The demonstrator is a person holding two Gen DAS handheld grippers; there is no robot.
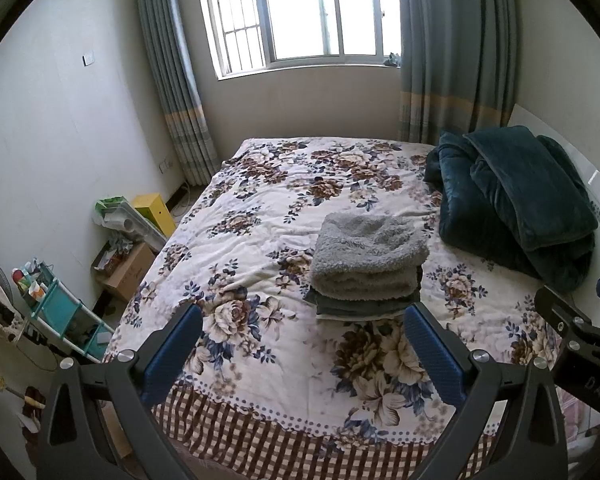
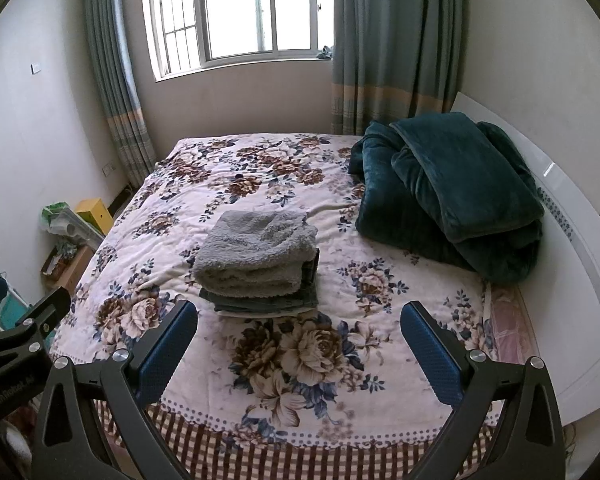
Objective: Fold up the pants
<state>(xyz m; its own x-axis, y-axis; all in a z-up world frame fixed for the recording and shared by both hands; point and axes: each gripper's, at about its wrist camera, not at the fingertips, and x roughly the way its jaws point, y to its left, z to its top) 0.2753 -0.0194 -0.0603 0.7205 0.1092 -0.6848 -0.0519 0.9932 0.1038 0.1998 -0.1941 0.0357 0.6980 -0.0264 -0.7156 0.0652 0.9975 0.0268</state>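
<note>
Folded grey fleece pants [image 1: 368, 256] [image 2: 256, 254] lie on top of a small stack of folded darker garments [image 1: 360, 308] [image 2: 260, 304] in the middle of the floral bedspread [image 1: 260, 216] [image 2: 220, 184]. My left gripper [image 1: 302, 322] hovers over the near part of the bed, open, its blue pads empty, just short of the stack. My right gripper [image 2: 298, 318] is also open and empty, held a little nearer than the stack. Each gripper shows at the edge of the other's view: the right gripper [image 1: 572, 320], the left gripper [image 2: 24, 320].
A bundled dark green blanket [image 1: 516, 208] [image 2: 452, 196] sits at the bed's right by a white headboard [image 2: 572, 216]. Boxes, a yellow case [image 1: 154, 212] and a teal rack [image 1: 60, 312] crowd the floor left of the bed. Window and curtains stand behind.
</note>
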